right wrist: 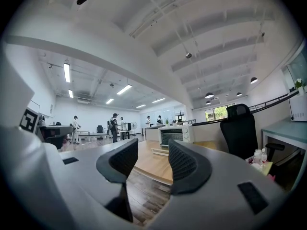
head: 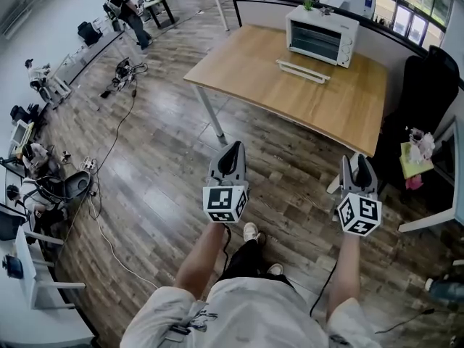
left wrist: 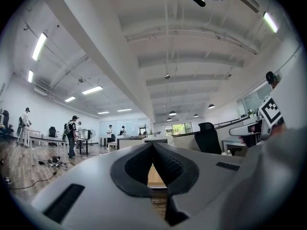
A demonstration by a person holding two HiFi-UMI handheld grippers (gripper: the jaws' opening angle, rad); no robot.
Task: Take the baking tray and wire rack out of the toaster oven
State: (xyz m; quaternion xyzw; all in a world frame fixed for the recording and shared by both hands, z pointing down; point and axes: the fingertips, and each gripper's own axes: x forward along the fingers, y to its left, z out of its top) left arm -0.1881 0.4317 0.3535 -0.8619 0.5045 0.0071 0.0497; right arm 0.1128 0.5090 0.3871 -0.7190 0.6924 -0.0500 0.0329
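The white toaster oven stands at the far side of a wooden table; its door lies folded down in front of it. It also shows small in the right gripper view, toaster oven. The baking tray and wire rack cannot be made out at this distance. Both grippers are held level over the wooden floor, well short of the table. My left gripper has its tips touching, with nothing between them. My right gripper stands open and empty.
A black office chair stands at the table's right end, beside a small stand with pink and green items. Cables trail over the floor at left. People stand at desks further back.
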